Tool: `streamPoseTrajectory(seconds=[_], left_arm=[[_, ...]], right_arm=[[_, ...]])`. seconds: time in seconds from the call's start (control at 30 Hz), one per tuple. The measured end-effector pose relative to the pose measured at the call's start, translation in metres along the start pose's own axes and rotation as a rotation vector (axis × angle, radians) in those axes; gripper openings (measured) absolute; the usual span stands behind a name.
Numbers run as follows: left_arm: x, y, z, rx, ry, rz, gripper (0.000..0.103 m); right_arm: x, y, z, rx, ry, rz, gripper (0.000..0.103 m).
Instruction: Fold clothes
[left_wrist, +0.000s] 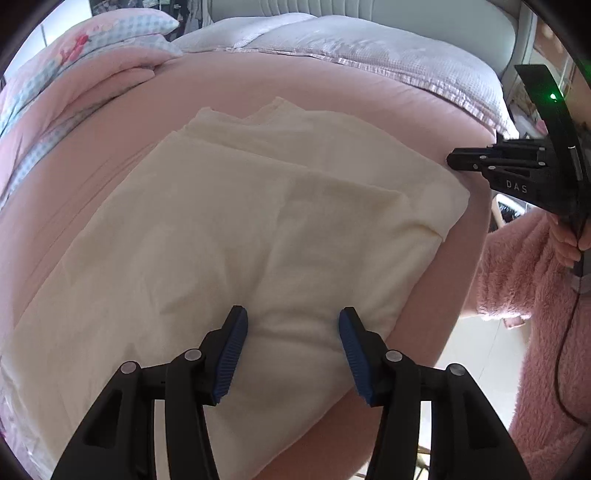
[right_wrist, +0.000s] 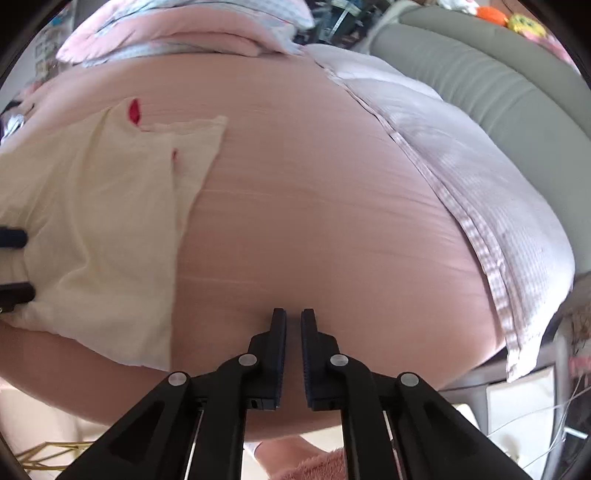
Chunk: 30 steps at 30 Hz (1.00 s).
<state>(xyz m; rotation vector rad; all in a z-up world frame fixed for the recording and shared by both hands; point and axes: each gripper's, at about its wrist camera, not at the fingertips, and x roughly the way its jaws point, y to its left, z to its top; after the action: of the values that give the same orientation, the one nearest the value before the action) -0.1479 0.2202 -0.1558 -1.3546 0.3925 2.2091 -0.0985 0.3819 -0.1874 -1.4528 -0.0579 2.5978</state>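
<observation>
Cream, soft cotton garment (left_wrist: 240, 229), partly folded, spread flat on the pink ribbed bed sheet (left_wrist: 332, 99), running from 6 o'clock up to about 11 in the left wrist view. Left gripper (left_wrist: 293, 354) poised over its near hem, fingers (left_wrist: 231, 354) about half open, nothing held. Right gripper (right_wrist: 293, 354) over bare sheet at 3 o'clock of the garment, fingers nearly shut, empty.

Likely risks: pinching sheet along with cloth, dragging the loose top layer out of line, or nudging the near hem off the bed edge at 5 o'clock.

Around: lilac checked quilt (left_wrist: 406, 55) at 1 o'clock, pink and blue patterned pillow (left_wrist: 110, 33) at 11, grey padded headboard (right_wrist: 480, 74) beyond, pale floor below.
</observation>
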Motion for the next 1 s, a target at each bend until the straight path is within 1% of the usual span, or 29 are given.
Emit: streamPoseTrajectory(seconds=[0.03,0.07,0.1,0.13,0.17,0.23,0.27,0.33,0.4,0.43,0.5,0.57,0.6,0.63,0.67,0.77,0.8,0.83,0.9,0.97,1.0], left_arm=[[-0.003,-0.001,0.003,-0.012,-0.016,-0.012,0.049],[-0.006,-0.003,0.006,-0.022,-0.036,-0.025,0.049],[-0.007,-0.007,0.011,-0.028,-0.065,-0.035,0.049],[-0.005,-0.011,0.016,-0.036,-0.082,-0.039,0.049],[-0.001,-0.015,0.022,-0.047,-0.088,-0.037,0.049],[0.011,-0.018,0.030,-0.081,-0.080,-0.038,0.049],[0.017,-0.018,0.033,-0.103,-0.072,-0.043,0.049],[0.025,-0.018,0.036,-0.141,-0.060,-0.040,0.049],[0.027,-0.016,0.038,-0.172,-0.064,-0.043,0.050],[0.027,-0.016,0.039,-0.176,-0.066,-0.046,0.051],[0.026,-0.018,0.042,-0.165,-0.065,-0.045,0.053],[0.027,-0.018,0.041,-0.159,-0.063,-0.042,0.053],[0.027,-0.018,0.039,-0.159,-0.062,-0.040,0.053],[0.026,-0.017,0.037,-0.161,-0.064,-0.039,0.053],[0.025,-0.017,0.036,-0.161,-0.064,-0.038,0.053],[0.025,-0.020,0.032,-0.146,-0.053,-0.032,0.056],[0.025,-0.022,0.030,-0.130,-0.047,-0.025,0.057],[0.026,-0.024,0.029,-0.112,-0.041,-0.017,0.057],[0.024,-0.026,0.024,-0.094,-0.034,-0.014,0.058],[0.022,-0.025,0.019,-0.089,-0.021,-0.024,0.058],[0.021,-0.025,0.017,-0.078,-0.009,-0.030,0.058]], right_arm=[[-0.008,-0.007,0.001,0.051,-0.025,0.075,0.007],[-0.012,-0.002,0.000,0.050,-0.037,0.125,0.008],[-0.016,0.004,0.000,0.043,-0.048,0.171,0.010],[-0.018,0.015,0.002,0.013,-0.049,0.205,0.012],[-0.021,0.028,0.001,-0.030,-0.044,0.228,0.013],[-0.026,0.053,-0.004,-0.113,-0.040,0.245,0.014],[-0.025,0.058,-0.006,-0.133,-0.043,0.252,0.020],[-0.025,0.064,-0.009,-0.152,-0.047,0.269,0.026],[-0.025,0.056,-0.006,-0.116,-0.056,0.287,0.026],[-0.025,0.048,-0.003,-0.089,-0.075,0.298,0.026],[-0.037,0.027,-0.004,-0.045,-0.137,0.342,0.026],[-0.046,0.022,-0.008,-0.046,-0.157,0.398,0.026],[-0.047,0.027,-0.010,-0.066,-0.152,0.407,0.026],[-0.045,0.035,-0.012,-0.108,-0.139,0.392,0.026],[-0.040,0.042,-0.014,-0.145,-0.118,0.358,0.026],[-0.007,0.059,-0.015,-0.227,-0.003,0.288,0.026],[-0.002,0.062,-0.017,-0.247,0.007,0.272,0.025],[-0.002,0.064,-0.018,-0.266,-0.002,0.251,0.022],[-0.003,0.060,-0.019,-0.252,-0.004,0.234,0.020],[-0.004,0.051,-0.019,-0.218,-0.007,0.202,0.014],[-0.004,0.047,-0.019,-0.201,-0.009,0.186,0.007]])
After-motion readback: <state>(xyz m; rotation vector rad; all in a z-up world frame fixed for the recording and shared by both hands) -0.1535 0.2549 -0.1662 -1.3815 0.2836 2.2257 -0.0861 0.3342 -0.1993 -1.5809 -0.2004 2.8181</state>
